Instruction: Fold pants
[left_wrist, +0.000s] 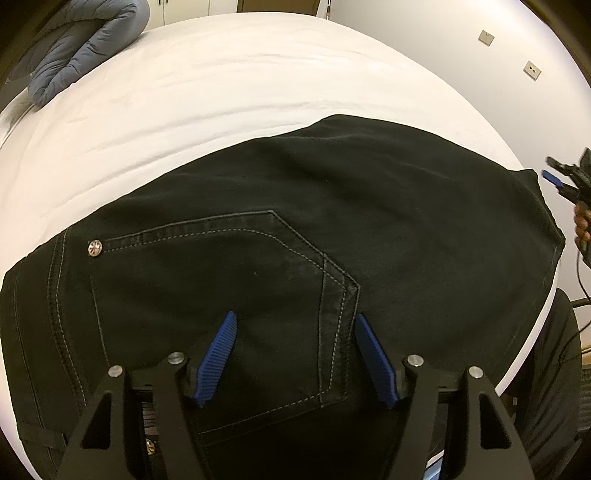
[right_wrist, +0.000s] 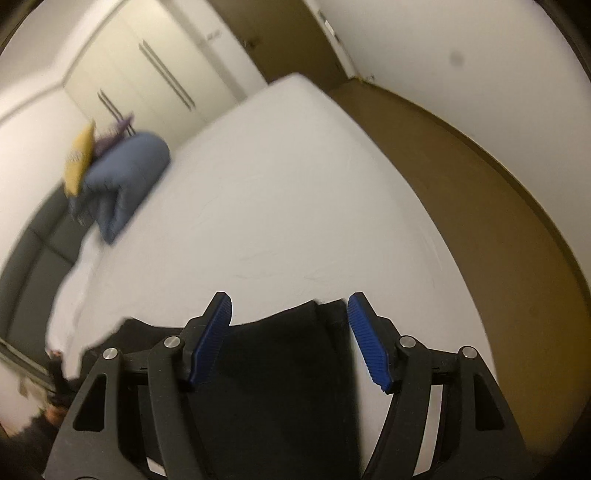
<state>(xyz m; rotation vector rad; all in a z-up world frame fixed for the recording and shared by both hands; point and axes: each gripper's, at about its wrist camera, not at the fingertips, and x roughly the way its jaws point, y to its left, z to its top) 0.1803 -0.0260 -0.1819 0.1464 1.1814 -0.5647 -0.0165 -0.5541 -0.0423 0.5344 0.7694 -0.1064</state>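
Closest in the left wrist view: left gripper (left_wrist: 295, 325), blue fingers (left_wrist: 218, 358) spread wide apart, holding nothing. Right under and between them, black pants (left_wrist: 332, 206), lying flat on the white bed (left_wrist: 221, 81). Back pocket (left_wrist: 229, 295) with pale stitching just past the fingertips, its pointed corner beside the right-hand finger. Small shiny rivet (left_wrist: 95, 247) at the pocket's far left corner. Can't tell if the fingers touch the cloth or float just above it.

Off at the right edge of that view, right gripper (left_wrist: 554, 181), up beside the far end of the pants, not touching them.

Closest in the right wrist view: right gripper (right_wrist: 290, 310), blue fingers (right_wrist: 365, 343) also wide apart, empty. Below and between them, pants (right_wrist: 273, 369) again, their dark edge ending near the fingertips. Picture blurry here.

Farther out, lots of bare white bed (right_wrist: 295, 192). Blue blanket (right_wrist: 122, 181) bunched at the far left of the bed, well apart from the pants, seen in the left view too (left_wrist: 88, 40). Yellow pillow (right_wrist: 78, 162) tucked against it. Behind that, white closet doors (right_wrist: 147, 77). Brown floor (right_wrist: 480, 177) along the right of the bed.
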